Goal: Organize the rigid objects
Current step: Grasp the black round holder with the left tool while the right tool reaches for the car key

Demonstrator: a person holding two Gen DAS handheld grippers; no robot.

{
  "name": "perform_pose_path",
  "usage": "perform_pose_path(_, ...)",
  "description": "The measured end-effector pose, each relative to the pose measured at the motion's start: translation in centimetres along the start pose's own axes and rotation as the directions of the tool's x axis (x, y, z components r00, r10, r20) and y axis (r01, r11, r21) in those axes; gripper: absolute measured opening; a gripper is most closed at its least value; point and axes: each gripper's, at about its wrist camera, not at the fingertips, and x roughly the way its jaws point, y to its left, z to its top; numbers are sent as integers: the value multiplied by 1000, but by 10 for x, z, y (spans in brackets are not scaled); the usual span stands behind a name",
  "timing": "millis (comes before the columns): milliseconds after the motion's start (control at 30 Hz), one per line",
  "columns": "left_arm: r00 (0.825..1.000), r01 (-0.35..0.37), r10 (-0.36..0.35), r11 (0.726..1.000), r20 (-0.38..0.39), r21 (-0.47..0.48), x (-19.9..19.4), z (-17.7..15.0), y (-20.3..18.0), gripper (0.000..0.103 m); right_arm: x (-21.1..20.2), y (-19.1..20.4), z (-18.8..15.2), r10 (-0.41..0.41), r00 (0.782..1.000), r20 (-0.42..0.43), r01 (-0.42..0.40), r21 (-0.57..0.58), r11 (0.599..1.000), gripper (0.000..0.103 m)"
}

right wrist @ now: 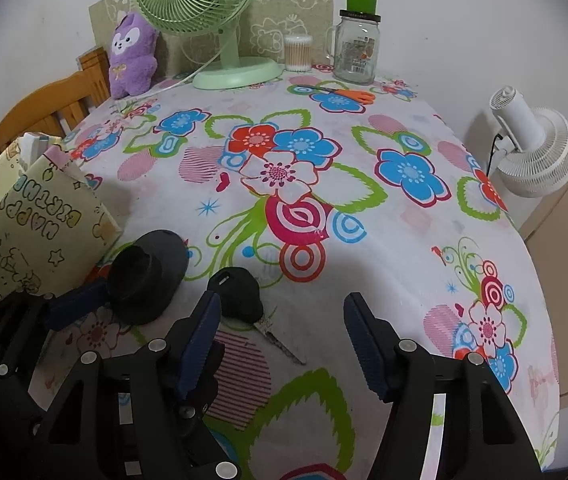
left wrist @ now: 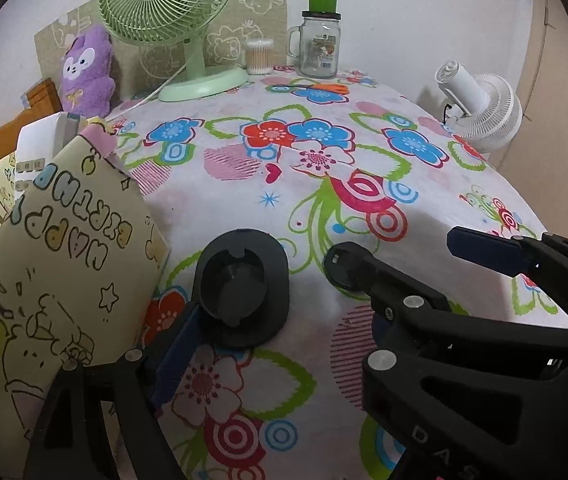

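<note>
A: Key [right wrist: 243,300] position?
B: On the tablecloth [right wrist: 364,240], just right of the black holder [right wrist: 151,276].
A: Grippers?
B: Right gripper [right wrist: 279,344] angled down, jaws apart, empty, key beside its left finger. Left gripper [left wrist: 324,280] wide open, one finger touching the holder. Bare cloth lies right of the key.

A home, likely a bedroom corner. A table wears a bright flowered tablecloth [right wrist: 324,184]. Against the plain wall stand a green desk fan [right wrist: 199,12], a purple plush toy [right wrist: 131,56], a tub of cotton swabs [right wrist: 298,53] and a glass jar [right wrist: 356,50]. Beside the table stand a wooden chair [right wrist: 47,112] and a white fan [right wrist: 532,148].
</note>
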Motion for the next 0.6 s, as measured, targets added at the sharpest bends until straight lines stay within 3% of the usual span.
perform_pose_path(333, 1000, 0, -1, 1000, 12, 12, 7, 6, -4, 94, 3, -11, 2, -27, 1000, -6, 27, 26, 999, 67)
perform_pose_path(533, 999, -29, 29, 1000, 29, 8, 4, 6, -2, 70, 1, -9, 3, -20, 1000, 6, 20, 19, 1000, 67)
perform_pose_path(600, 998, -52, 51, 999, 29, 16, 3, 6, 0, 52, 0, -7, 4, -15, 1000, 9, 15, 18, 1000, 67)
